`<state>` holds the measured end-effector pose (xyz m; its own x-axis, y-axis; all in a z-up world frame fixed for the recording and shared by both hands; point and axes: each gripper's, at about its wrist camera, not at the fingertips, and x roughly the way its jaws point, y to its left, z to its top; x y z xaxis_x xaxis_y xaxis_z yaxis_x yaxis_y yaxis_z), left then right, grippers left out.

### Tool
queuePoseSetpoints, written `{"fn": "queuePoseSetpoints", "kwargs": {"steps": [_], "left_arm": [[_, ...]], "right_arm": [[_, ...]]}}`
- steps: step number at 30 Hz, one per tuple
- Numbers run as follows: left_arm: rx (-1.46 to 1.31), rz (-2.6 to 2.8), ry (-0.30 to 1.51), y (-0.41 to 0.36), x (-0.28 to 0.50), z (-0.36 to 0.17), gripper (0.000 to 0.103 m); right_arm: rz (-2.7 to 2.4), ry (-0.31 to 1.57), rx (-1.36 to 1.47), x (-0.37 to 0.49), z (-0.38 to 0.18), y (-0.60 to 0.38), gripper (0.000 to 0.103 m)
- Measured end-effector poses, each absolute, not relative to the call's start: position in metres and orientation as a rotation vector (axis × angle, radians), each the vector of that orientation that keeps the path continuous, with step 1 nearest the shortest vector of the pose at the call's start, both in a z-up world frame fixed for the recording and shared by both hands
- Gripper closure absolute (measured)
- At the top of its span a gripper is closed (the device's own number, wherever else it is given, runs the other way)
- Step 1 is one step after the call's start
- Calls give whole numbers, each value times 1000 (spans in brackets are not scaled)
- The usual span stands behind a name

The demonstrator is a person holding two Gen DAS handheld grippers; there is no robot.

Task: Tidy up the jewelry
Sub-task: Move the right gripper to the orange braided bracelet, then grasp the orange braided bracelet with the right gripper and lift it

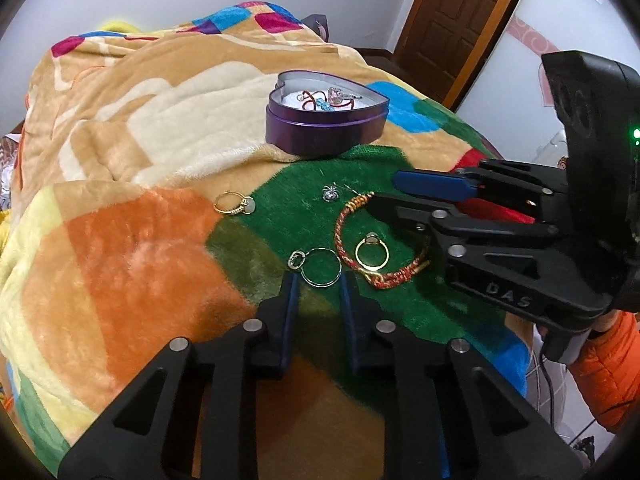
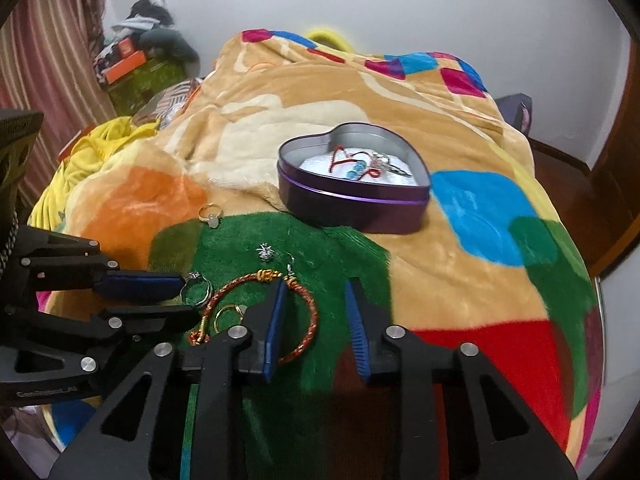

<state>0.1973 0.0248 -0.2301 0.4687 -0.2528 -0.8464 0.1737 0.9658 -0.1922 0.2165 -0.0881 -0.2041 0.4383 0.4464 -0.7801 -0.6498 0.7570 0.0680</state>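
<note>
A purple heart-shaped tin point(image 1: 326, 130) point(image 2: 352, 204) stands open on the blanket with several jewelry pieces inside. On the green patch lie a silver hoop ring point(image 1: 321, 267) point(image 2: 196, 291), a red-gold braided bracelet point(image 1: 360, 236) point(image 2: 308, 316), a gold ring point(image 1: 372, 253) point(image 2: 227, 316) inside the bracelet, a silver charm point(image 1: 330, 193) point(image 2: 265, 253) and another gold ring point(image 1: 234, 203) point(image 2: 211, 215) further left. My left gripper point(image 1: 320, 286) point(image 2: 186, 294) is open, its fingers on either side of the silver hoop ring. My right gripper point(image 2: 316, 300) point(image 1: 382, 192) is open over the bracelet's far end.
The colourful plush blanket point(image 1: 140, 240) covers a bed and slopes away at the edges. A wooden door point(image 1: 452, 12) stands at the back right in the left wrist view. Clutter and a striped curtain point(image 2: 44, 68) sit at the left in the right wrist view.
</note>
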Motion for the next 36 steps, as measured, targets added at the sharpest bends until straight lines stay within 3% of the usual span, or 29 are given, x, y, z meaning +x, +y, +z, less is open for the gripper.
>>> {"fn": "queuePoseSetpoints", "kwargs": {"steps": [11,36], "left_arm": [[-83,-252,1046,23,205,-234,83],[-63,-197,935,22,182,-193,84]], "right_arm": [[736,857,-319,214,-208,-81,97],[642,745,-170,203,-161,-120,99]]}}
